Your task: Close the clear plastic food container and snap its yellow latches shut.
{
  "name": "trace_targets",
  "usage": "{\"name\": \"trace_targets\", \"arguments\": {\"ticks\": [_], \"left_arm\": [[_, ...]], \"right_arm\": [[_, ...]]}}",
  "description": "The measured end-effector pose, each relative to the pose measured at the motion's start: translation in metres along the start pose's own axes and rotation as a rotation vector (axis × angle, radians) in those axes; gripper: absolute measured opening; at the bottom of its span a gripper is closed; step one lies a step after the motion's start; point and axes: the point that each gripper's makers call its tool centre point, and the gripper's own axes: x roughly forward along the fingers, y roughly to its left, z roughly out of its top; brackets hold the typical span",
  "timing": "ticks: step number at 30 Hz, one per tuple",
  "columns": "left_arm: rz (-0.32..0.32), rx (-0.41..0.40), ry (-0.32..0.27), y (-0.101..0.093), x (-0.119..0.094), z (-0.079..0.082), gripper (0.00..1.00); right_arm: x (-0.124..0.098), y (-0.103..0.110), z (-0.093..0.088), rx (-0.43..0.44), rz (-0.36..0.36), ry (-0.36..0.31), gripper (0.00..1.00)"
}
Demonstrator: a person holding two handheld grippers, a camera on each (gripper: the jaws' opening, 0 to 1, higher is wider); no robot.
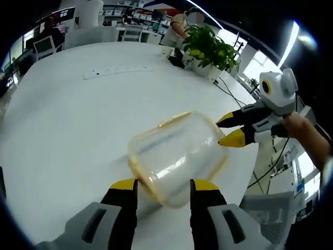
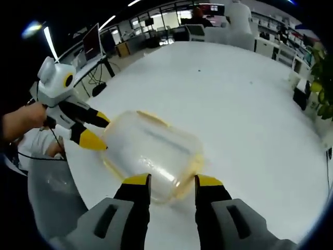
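The clear plastic food container [image 1: 174, 153] [image 2: 153, 148] lies on the white table [image 1: 67, 120] [image 2: 244, 99], its lid on and a yellowish rim around it. A yellow latch [image 1: 174, 119] [image 2: 152, 118] shows on its long side. My left gripper [image 1: 164, 185] is open, and the container's near end sits between its yellow tips. It comes into the right gripper view from the left [image 2: 98, 130]. My right gripper [image 2: 172, 180] is open at the opposite end, its tips against the rim. It comes into the left gripper view from the right [image 1: 229, 130].
A potted plant [image 1: 210, 48] stands at the table's far edge, with a white power strip [image 1: 117, 71] on the tabletop. A grey seat [image 1: 270, 208] [image 2: 54, 192] sits just beyond the table edge beside the container. Desks, monitors and people fill the background.
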Motion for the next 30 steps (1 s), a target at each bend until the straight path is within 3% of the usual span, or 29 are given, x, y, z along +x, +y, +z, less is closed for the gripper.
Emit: {"name": "trace_targets", "arguments": {"ticks": [11, 12, 14, 15, 16, 18, 30], "left_arm": [[-0.001, -0.049, -0.05, -0.0023, 0.0036, -0.0006, 0.34], [-0.004, -0.057, -0.047, -0.0029, 0.0038, -0.0016, 0.34], [-0.006, -0.072, -0.046, -0.0021, 0.0052, -0.0007, 0.32], [0.039, -0.099, 0.014, 0.0035, 0.0033, -0.0103, 0.32], [0.002, -0.133, -0.027, -0.0046, 0.009, -0.0021, 0.32], [0.001, -0.107, -0.038, -0.0045, 0.0068, -0.0026, 0.32], [-0.005, -0.118, -0.057, -0.0027, 0.005, -0.0014, 0.33]], "right_arm": [[0.0017, 0.0007, -0.0009, 0.046, 0.008, -0.003, 0.27], [0.002, 0.0087, -0.0031, 0.085, 0.045, 0.007, 0.26], [0.0024, 0.0025, -0.0007, 0.047, 0.02, -0.002, 0.25], [0.0033, 0.0035, 0.0016, 0.039, 0.022, -0.014, 0.25], [0.0025, 0.0032, 0.0008, 0.041, 0.019, -0.009, 0.25], [0.0018, 0.003, 0.0013, 0.048, 0.011, -0.016, 0.25], [-0.0001, 0.0045, -0.0009, 0.077, -0.008, -0.017, 0.25]]}}
